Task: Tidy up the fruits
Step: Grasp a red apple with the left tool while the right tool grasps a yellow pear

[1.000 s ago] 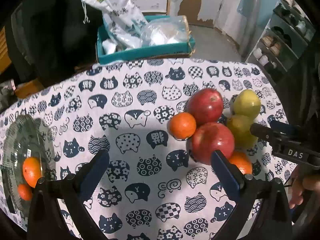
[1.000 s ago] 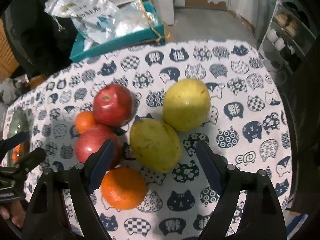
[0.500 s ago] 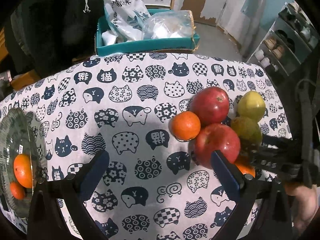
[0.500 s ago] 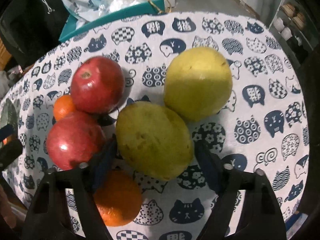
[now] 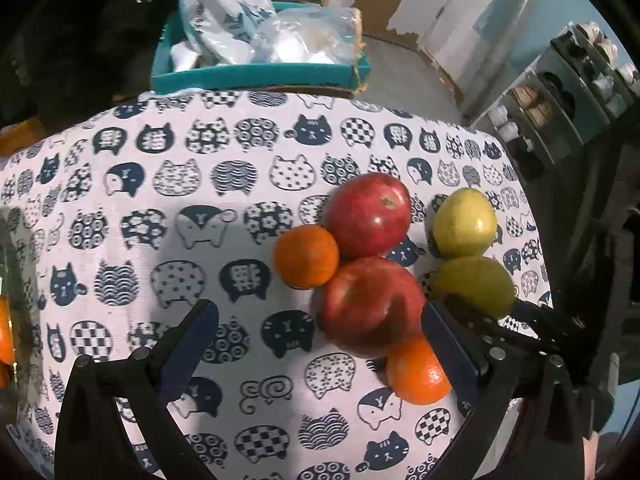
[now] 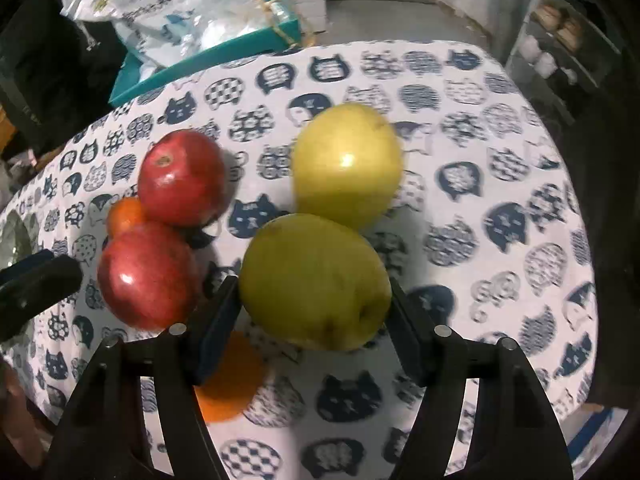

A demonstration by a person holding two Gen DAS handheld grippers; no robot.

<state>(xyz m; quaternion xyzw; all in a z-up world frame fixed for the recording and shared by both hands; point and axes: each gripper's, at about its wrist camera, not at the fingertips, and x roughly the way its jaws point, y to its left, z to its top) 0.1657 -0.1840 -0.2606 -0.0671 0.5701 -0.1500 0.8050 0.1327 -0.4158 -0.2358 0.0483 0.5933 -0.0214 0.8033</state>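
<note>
On the cat-print cloth [image 5: 200,200] lies a cluster of fruit: two red apples [image 5: 370,214] [image 5: 370,306], two oranges [image 5: 306,255] [image 5: 418,372] and a yellow-green pear [image 5: 464,222]. A second, greener pear [image 6: 314,284] sits between the fingers of my right gripper [image 6: 310,320]; the jaws are closing and both pads touch its sides. It looks sharp while the cloth below blurs. My left gripper [image 5: 318,324] hovers open over the cloth, its right finger [image 5: 448,344] beside the nearer apple and nothing between the pads.
A glass bowl [image 5: 12,280] holding oranges shows at the far left edge. A teal box [image 5: 260,72] with plastic bags stands behind the table. Shelves [image 5: 568,92] stand at the right. A hand [image 6: 12,412] is at the lower left.
My right gripper sank around the greener pear and its fingers closed in from wide apart to touching it. My left gripper drifted right, so the bowl has slid almost out of view.
</note>
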